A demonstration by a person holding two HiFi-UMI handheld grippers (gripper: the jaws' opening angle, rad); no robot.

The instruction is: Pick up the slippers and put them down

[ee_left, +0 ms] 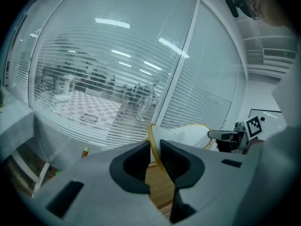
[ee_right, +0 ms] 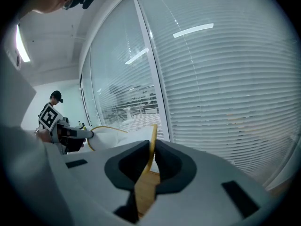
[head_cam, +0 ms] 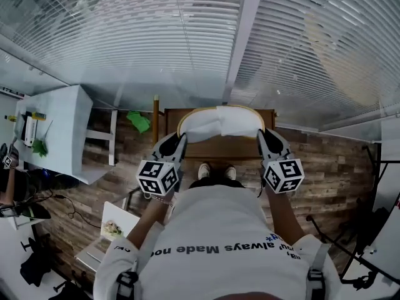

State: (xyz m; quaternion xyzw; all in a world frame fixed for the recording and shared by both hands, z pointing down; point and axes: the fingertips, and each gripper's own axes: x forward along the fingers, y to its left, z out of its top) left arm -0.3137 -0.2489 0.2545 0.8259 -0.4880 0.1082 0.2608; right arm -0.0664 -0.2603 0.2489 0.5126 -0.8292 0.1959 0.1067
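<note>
Before a wall of slatted blinds point(head_cam: 187, 30) and above a plank floor point(head_cam: 325, 161), a white, yellow-rimmed item point(head_cam: 222, 122) is held out in front of the person, over a wooden stand point(head_cam: 219, 150). It is judged to be the slippers of the task, though their shape cannot be made out.

The yellow-rimmed item is stretched crosswise, its long axis running from left to right between the two tools. Neither hand is nearer, as one end is taken by each.

The left gripper point(head_cam: 181, 139) is closed narrowly on the yellow rim point(ee_left: 154, 147) at the left end. The right gripper point(head_cam: 262, 134) is pinched on the same thin edge point(ee_right: 152, 147) at the right end. In each gripper view the rim is seen pressed between the dark pads, with the other tool in sight across the white middle.

Both tools are pointed forward and slightly downward, level with each other, with the forearms roughly parallel and the marker cubes turned up toward the head camera. The setting-down is judged to depend on both ends being lowered evenly.
</note>
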